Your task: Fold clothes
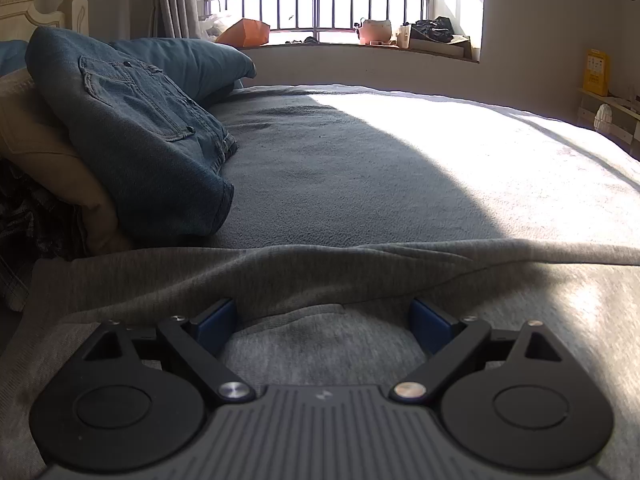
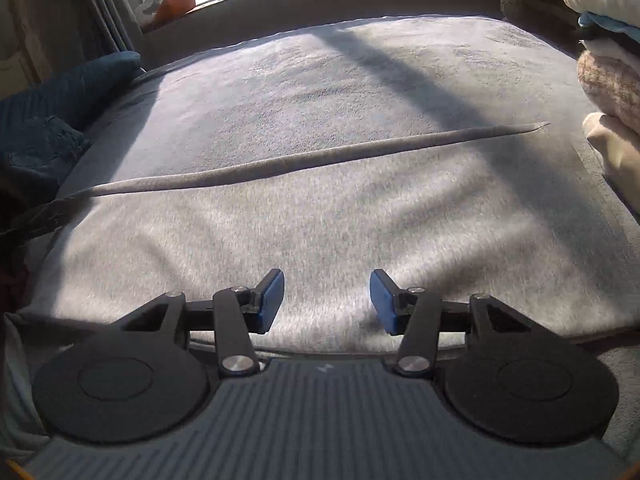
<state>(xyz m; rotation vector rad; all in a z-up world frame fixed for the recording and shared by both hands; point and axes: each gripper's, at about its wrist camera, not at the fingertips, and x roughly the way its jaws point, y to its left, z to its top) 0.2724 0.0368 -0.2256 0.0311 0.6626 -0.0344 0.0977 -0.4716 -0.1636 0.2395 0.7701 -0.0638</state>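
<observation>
A light grey garment (image 2: 312, 216) lies spread flat on the bed. Its far edge forms a long ridge (image 2: 320, 162) from left to right. In the left wrist view the same grey garment (image 1: 320, 344) fills the foreground, rumpled, with its far hem (image 1: 360, 250) on the blanket. My left gripper (image 1: 324, 320) is open wide, low over a bulge of that cloth, and its blue pads (image 1: 214, 322) do not press on it. My right gripper (image 2: 326, 300) hovers open above the near part of the garment with nothing between its fingers.
Folded jeans (image 1: 140, 120) lean on a tan pillow (image 1: 36, 148) and a blue pillow (image 1: 188, 64) at the left. A stack of folded clothes (image 2: 612, 80) stands at the right edge. The grey blanket (image 1: 360, 160) stretches toward the barred window (image 1: 340, 0).
</observation>
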